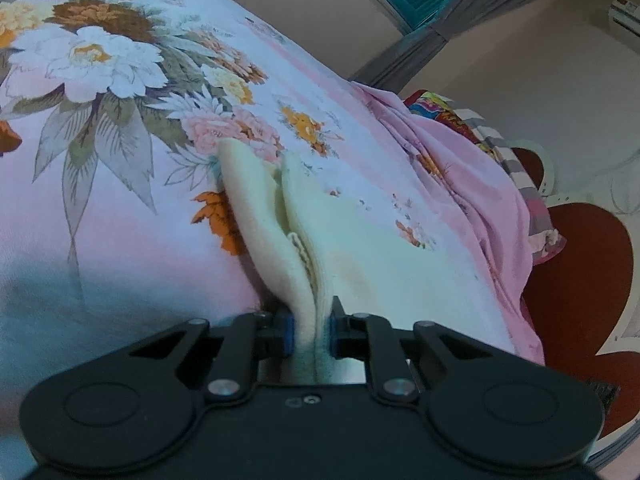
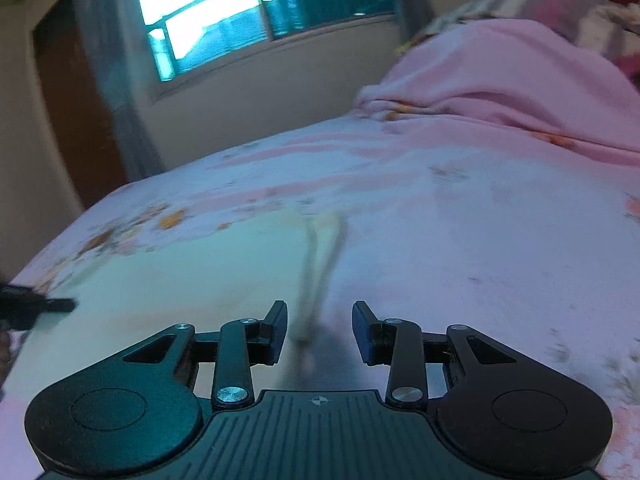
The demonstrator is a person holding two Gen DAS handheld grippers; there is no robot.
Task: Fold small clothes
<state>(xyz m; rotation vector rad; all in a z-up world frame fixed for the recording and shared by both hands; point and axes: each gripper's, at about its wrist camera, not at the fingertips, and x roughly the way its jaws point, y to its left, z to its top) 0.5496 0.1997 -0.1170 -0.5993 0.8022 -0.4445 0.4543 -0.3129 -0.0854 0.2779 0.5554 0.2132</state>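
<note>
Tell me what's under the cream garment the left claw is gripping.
The cream fleece garment lies on the pink floral bedsheet. Anything beneath its flat spread is covered and cannot be seen.

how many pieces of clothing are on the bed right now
1: a cream garment lying on the floral bedsheet, pinched by the left gripper. More may be hidden under the pink blanket.

A bed (image 1: 120, 240) spread with a pink floral sheet (image 1: 100, 80) carries a cream garment (image 1: 360, 248), with a rumpled pink blanket (image 2: 500, 80) beyond it.
</note>
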